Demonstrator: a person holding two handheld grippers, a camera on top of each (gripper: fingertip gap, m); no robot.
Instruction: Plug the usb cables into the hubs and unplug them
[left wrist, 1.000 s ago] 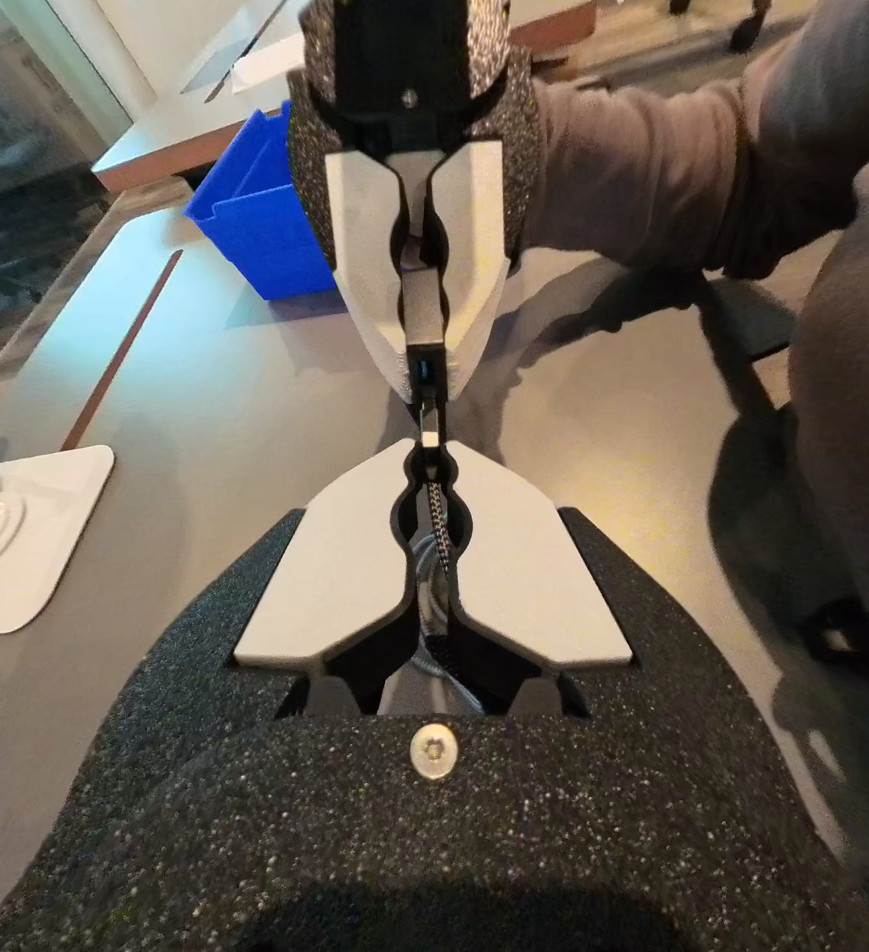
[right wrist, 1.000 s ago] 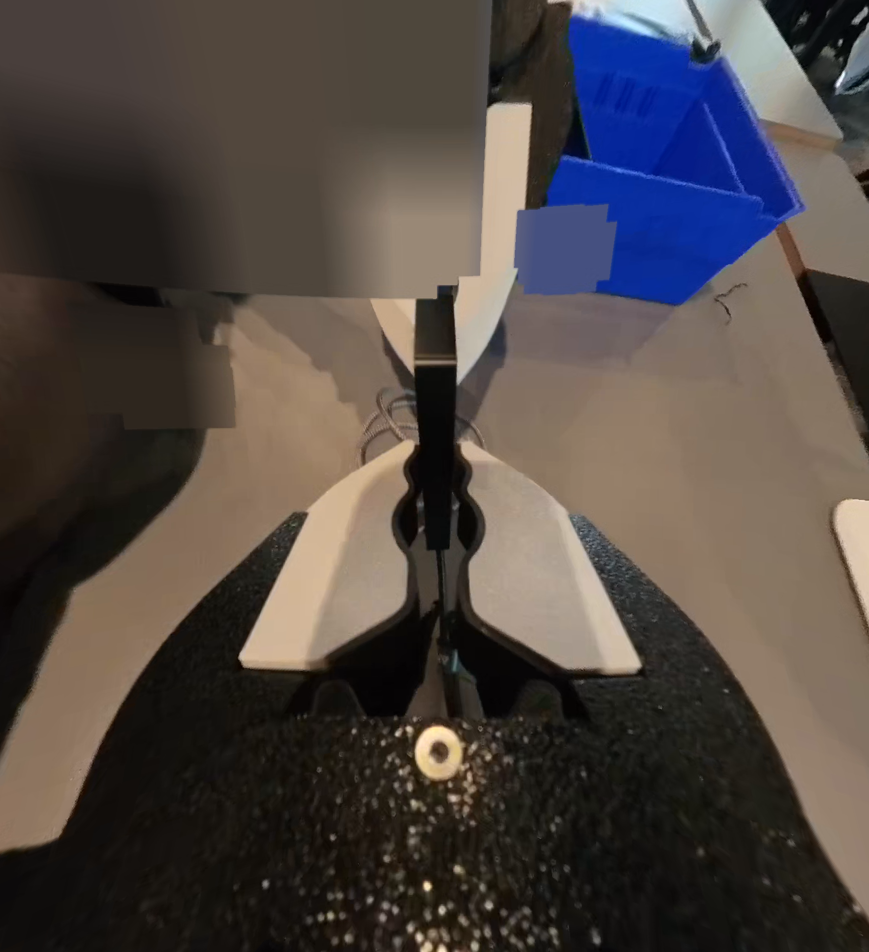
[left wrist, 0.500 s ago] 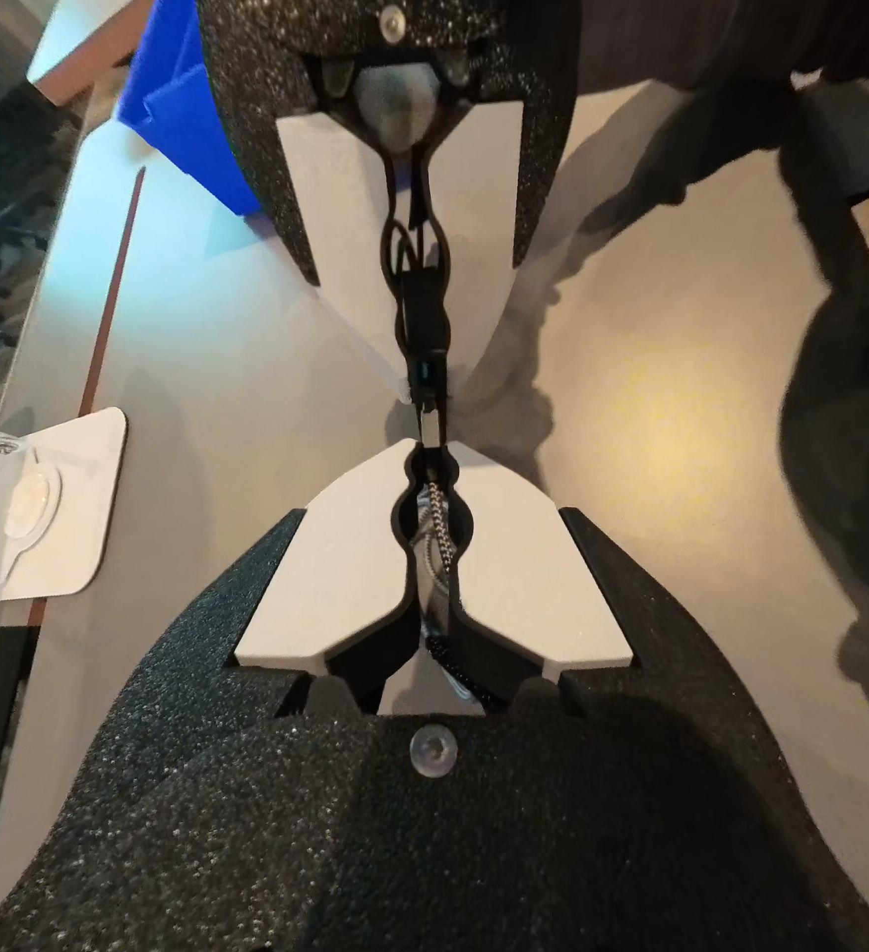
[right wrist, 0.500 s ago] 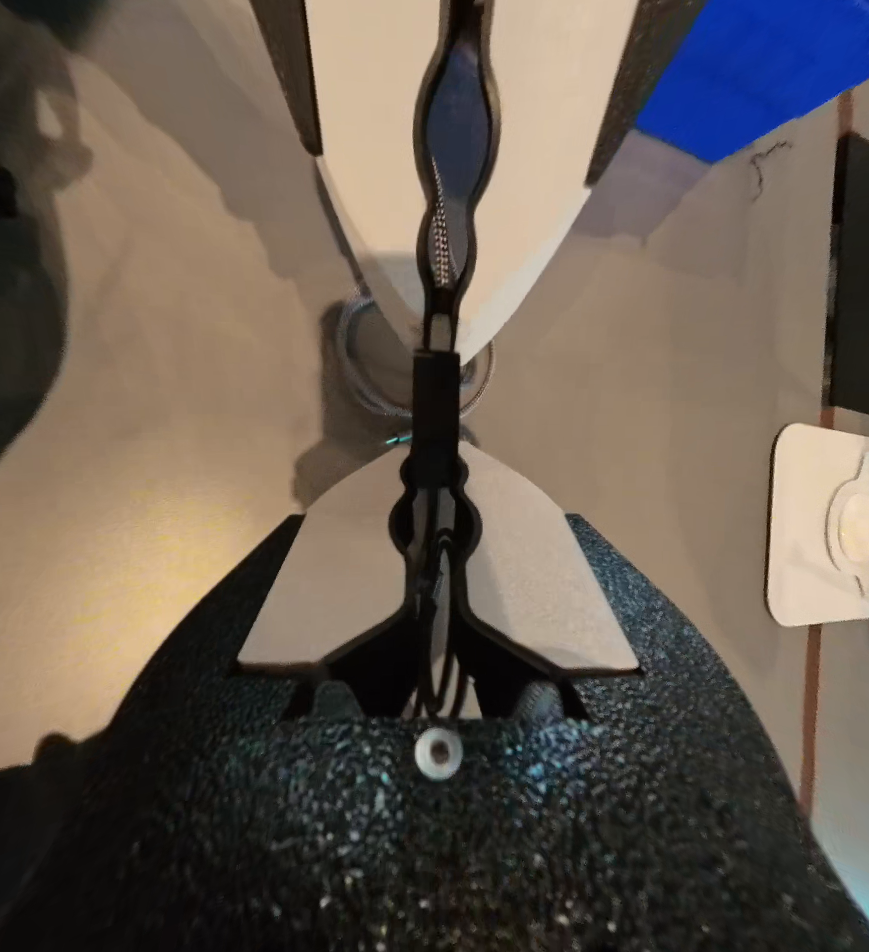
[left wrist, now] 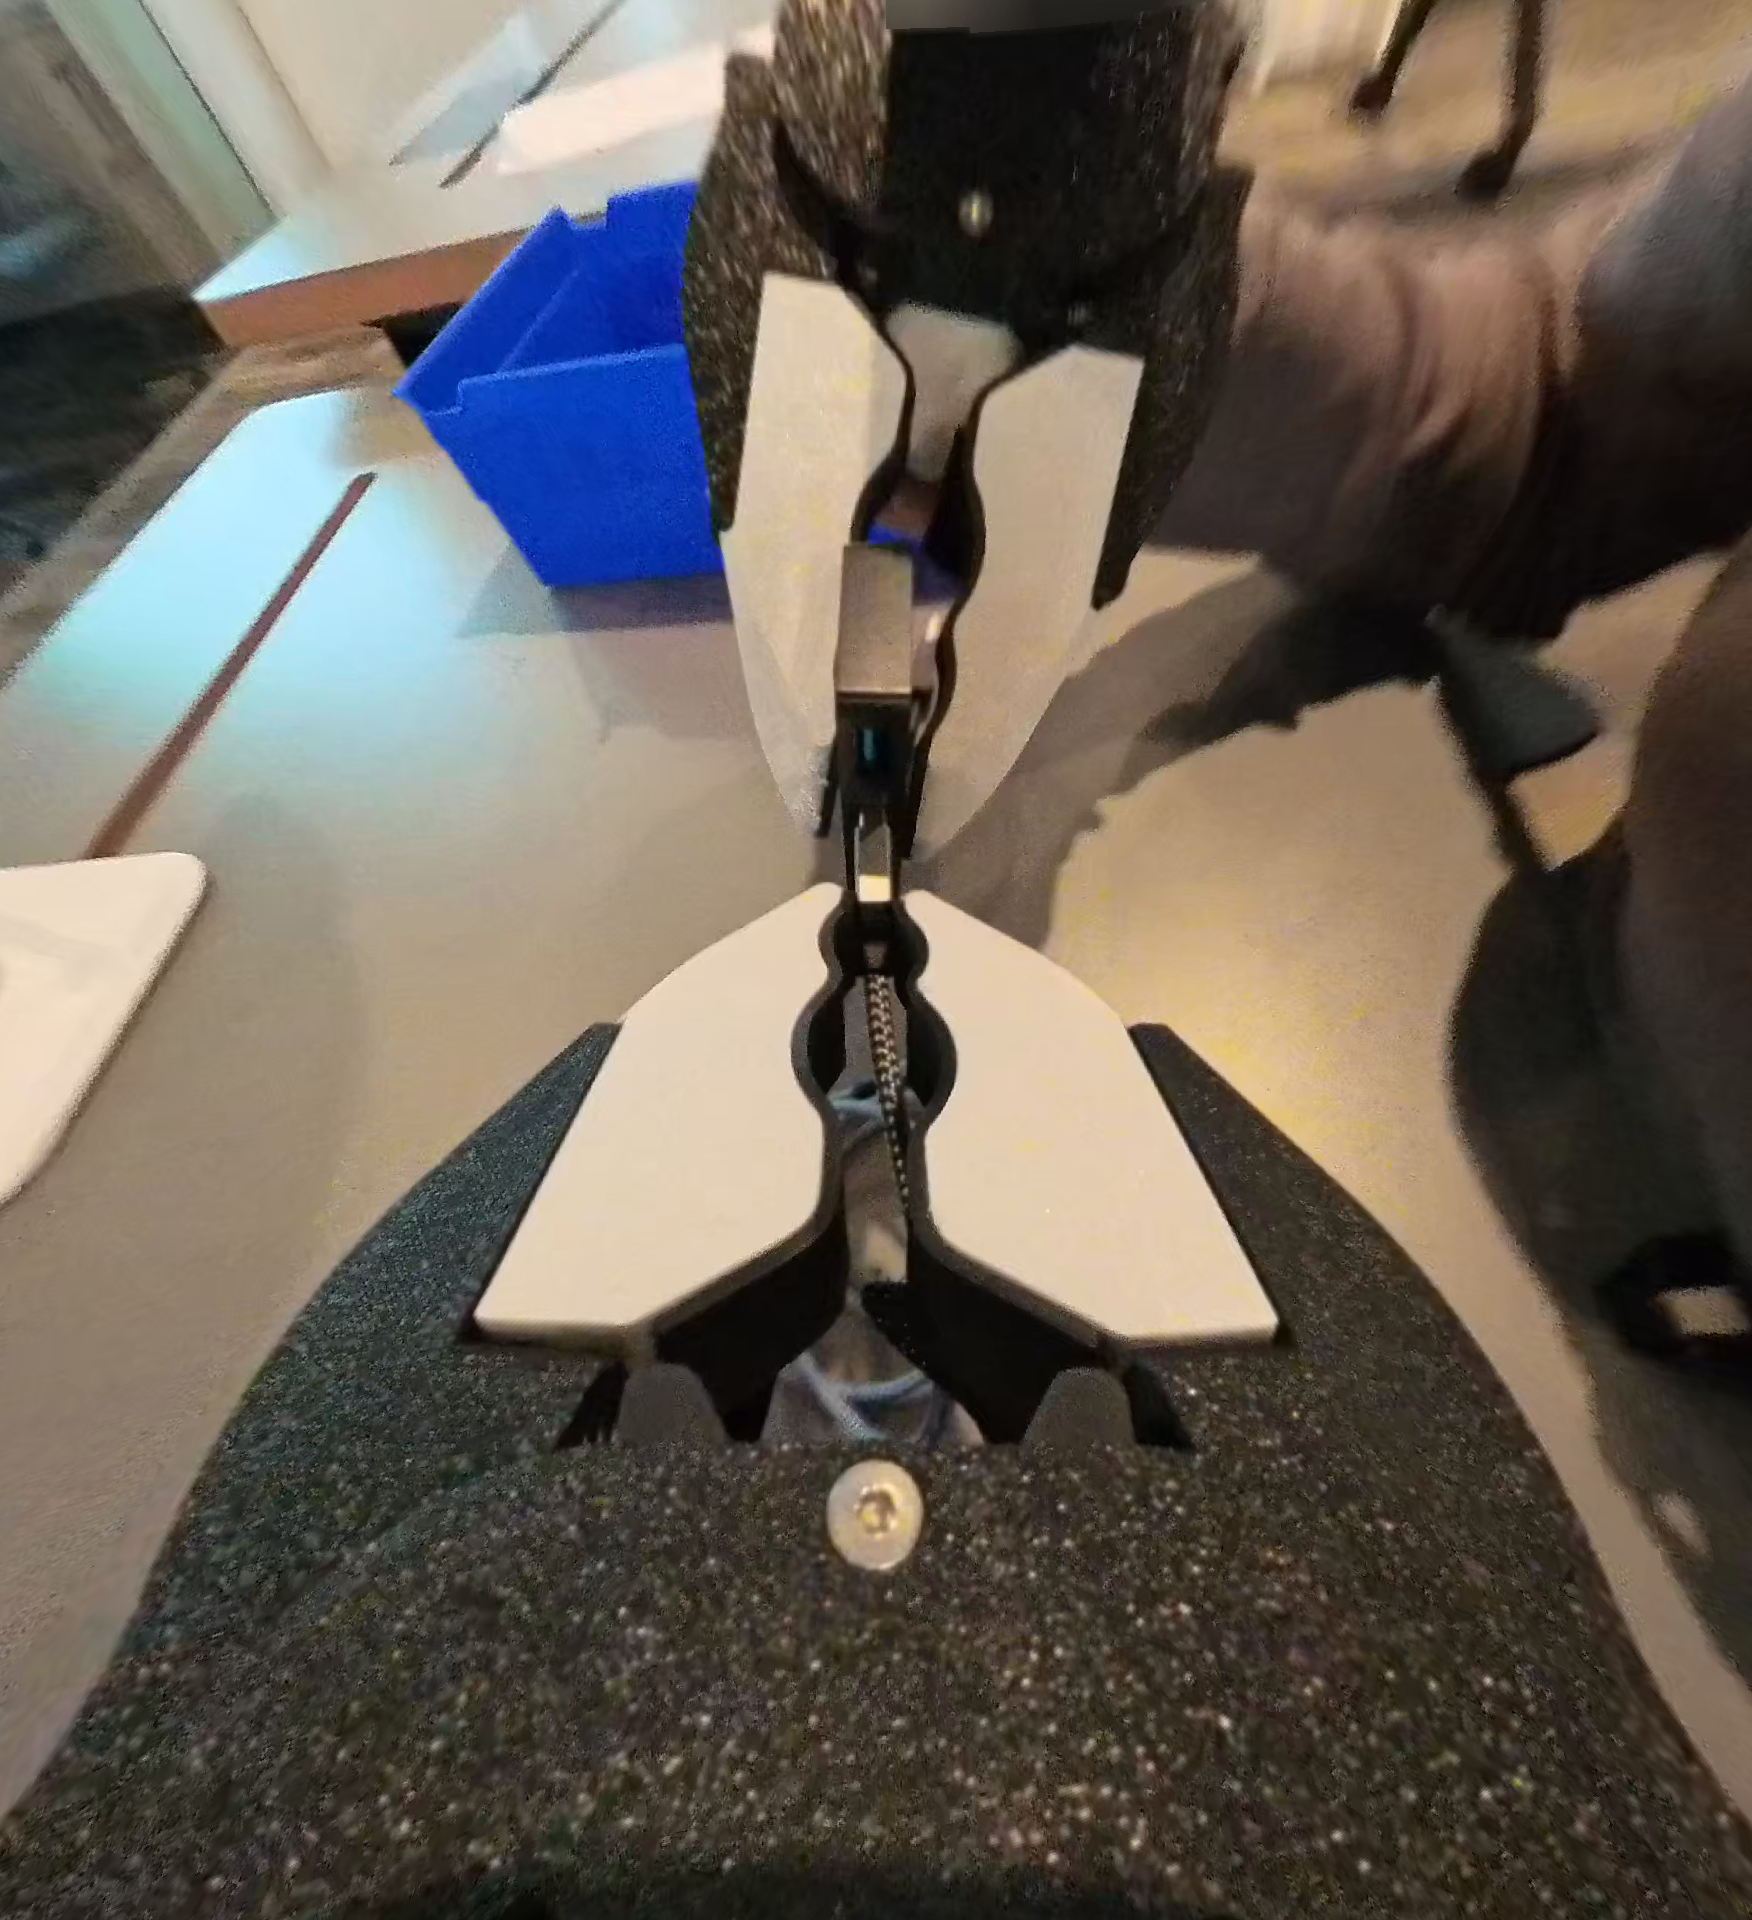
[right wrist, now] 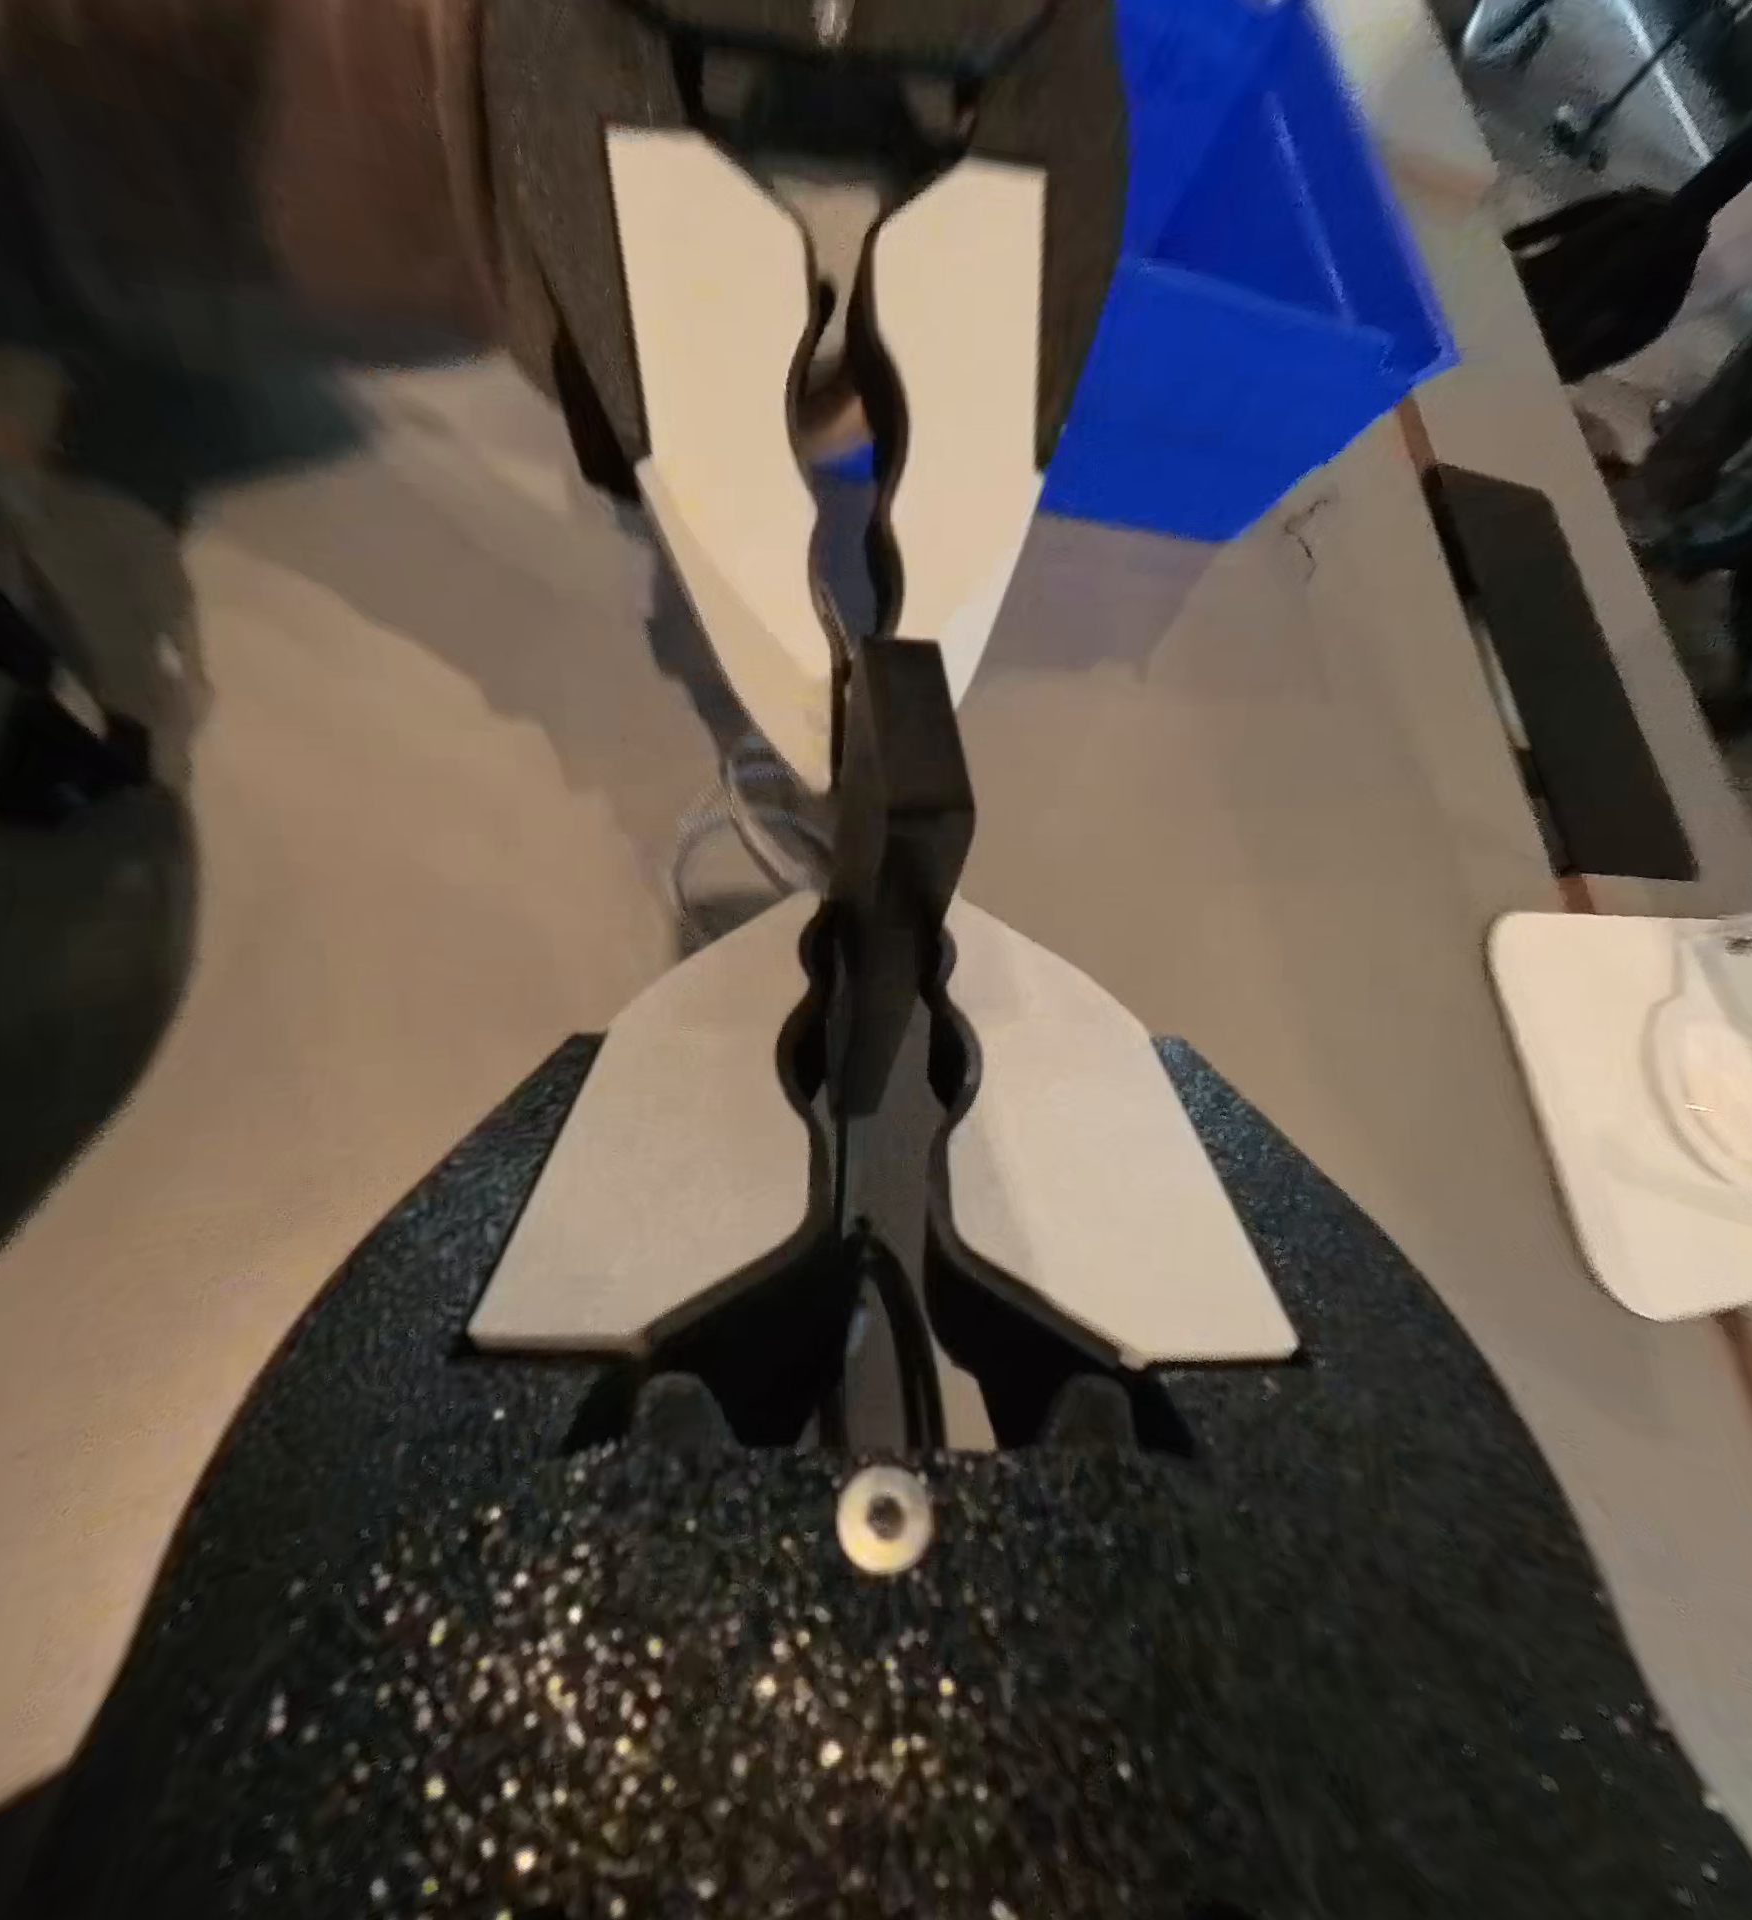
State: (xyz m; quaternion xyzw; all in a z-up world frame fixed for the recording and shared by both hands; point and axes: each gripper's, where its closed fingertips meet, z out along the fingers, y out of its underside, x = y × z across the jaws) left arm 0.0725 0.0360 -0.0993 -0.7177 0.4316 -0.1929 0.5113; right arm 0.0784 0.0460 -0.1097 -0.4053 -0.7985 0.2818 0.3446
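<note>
In the left wrist view my left gripper (left wrist: 872, 906) is shut on the plug of a braided USB cable (left wrist: 882, 1023). The metal plug (left wrist: 874, 868) points at the blue-lined port of a dark hub (left wrist: 877, 634). It meets the port mouth; how deep it sits I cannot tell. My right gripper (left wrist: 874, 826) faces mine tip to tip and holds that hub. In the right wrist view my right gripper (right wrist: 882, 920) is shut on the black hub (right wrist: 903, 748), and the left gripper (right wrist: 856, 660) is just beyond it.
A blue bin (left wrist: 581, 457) stands behind on the grey table (left wrist: 332, 831) and also shows in the right wrist view (right wrist: 1225, 395). A white pad (left wrist: 20, 1029) lies left. A cable coil (right wrist: 737, 831) lies under the grippers. A black strip (right wrist: 1558, 675) lies right. A person's sleeve (left wrist: 1474, 364) is at the right.
Half a second ago both grippers were tipped down toward the table; they have tilted back up. They stay tip to tip, with the plug at the hub's port throughout.
</note>
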